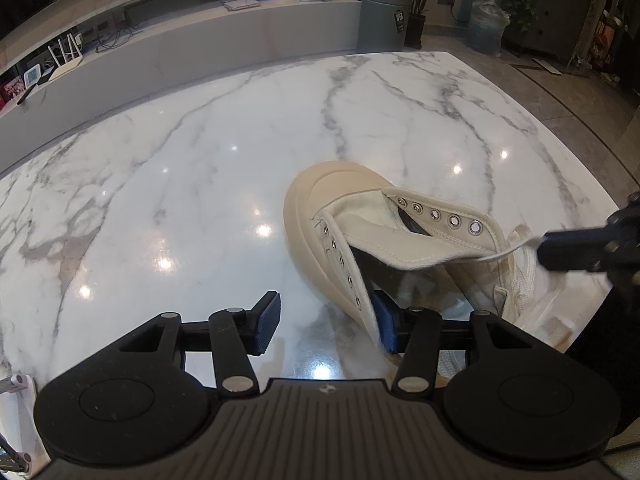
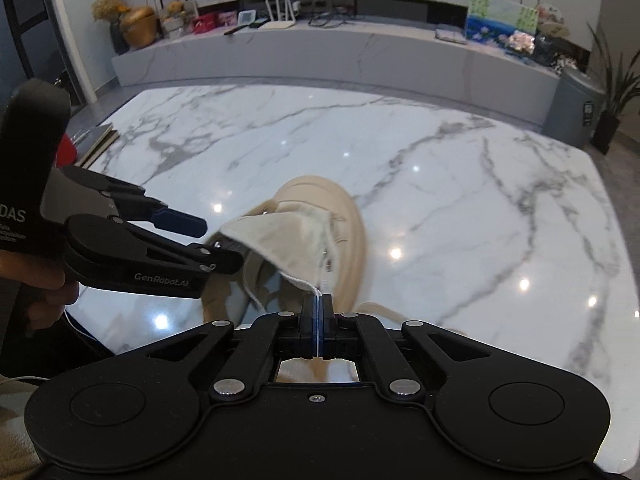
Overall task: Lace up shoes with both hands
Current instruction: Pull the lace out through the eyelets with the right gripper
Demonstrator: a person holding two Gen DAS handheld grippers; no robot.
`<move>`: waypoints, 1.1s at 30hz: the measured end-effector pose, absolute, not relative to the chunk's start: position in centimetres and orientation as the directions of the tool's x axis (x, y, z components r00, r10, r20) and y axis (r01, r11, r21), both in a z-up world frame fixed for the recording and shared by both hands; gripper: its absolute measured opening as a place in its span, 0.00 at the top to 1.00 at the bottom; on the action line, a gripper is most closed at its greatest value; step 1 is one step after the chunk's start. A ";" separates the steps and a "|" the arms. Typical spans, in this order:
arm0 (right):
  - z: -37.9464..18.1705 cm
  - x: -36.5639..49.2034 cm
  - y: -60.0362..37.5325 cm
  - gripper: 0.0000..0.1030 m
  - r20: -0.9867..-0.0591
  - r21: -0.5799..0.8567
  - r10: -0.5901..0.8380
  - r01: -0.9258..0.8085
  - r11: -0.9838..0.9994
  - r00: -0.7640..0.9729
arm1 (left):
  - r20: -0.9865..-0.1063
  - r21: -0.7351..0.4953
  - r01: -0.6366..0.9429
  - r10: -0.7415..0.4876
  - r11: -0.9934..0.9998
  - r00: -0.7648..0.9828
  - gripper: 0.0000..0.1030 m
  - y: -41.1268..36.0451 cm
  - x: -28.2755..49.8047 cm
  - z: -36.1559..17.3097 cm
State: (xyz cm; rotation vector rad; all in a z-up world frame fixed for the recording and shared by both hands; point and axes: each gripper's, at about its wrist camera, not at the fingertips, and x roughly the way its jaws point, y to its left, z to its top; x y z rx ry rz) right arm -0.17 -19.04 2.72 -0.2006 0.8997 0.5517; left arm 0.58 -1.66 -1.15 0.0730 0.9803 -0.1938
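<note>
A cream high-top shoe (image 1: 340,196) lies on the white marble table (image 1: 160,160), toe pointing away, its eyelet flaps spread wide. My left gripper (image 1: 325,322) is open. Its right finger (image 1: 384,320) sits inside the shoe behind the left eyelet flap, and its left finger (image 1: 267,318) stands clear outside. My right gripper (image 2: 318,312) is shut on the white lace (image 2: 316,292), which runs taut from the shoe (image 2: 344,232) into its pads. In the left wrist view the right gripper (image 1: 546,248) hangs at the shoe's right side with the lace (image 1: 508,254) in it. The left gripper (image 2: 220,240) shows at the shoe's flap.
A long grey shelf (image 2: 320,52) with boxes, a router and pictures runs behind the table. A grey bin (image 1: 384,16), a potted plant (image 1: 420,0) and a water bottle (image 1: 486,26) stand on the floor beyond the far edge. A hand (image 2: 40,292) holds the left gripper.
</note>
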 end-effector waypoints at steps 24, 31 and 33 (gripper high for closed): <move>-0.2 7.8 -27.9 1.00 -0.768 -0.173 -0.013 -0.188 0.967 0.640 | -0.832 -0.019 0.198 -0.126 0.980 0.541 0.51 -1.5 0.4 -1.2; -0.8 7.2 -25.7 0.66 -0.792 -0.153 0.054 -0.284 0.947 0.608 | -0.833 -0.007 0.206 -0.120 0.978 0.540 0.51 -1.7 0.4 -1.0; -0.4 6.6 -25.0 0.63 -0.785 -0.142 0.093 -0.324 0.935 0.612 | -0.833 -0.005 0.209 -0.119 0.978 0.541 0.51 -1.9 0.4 -0.9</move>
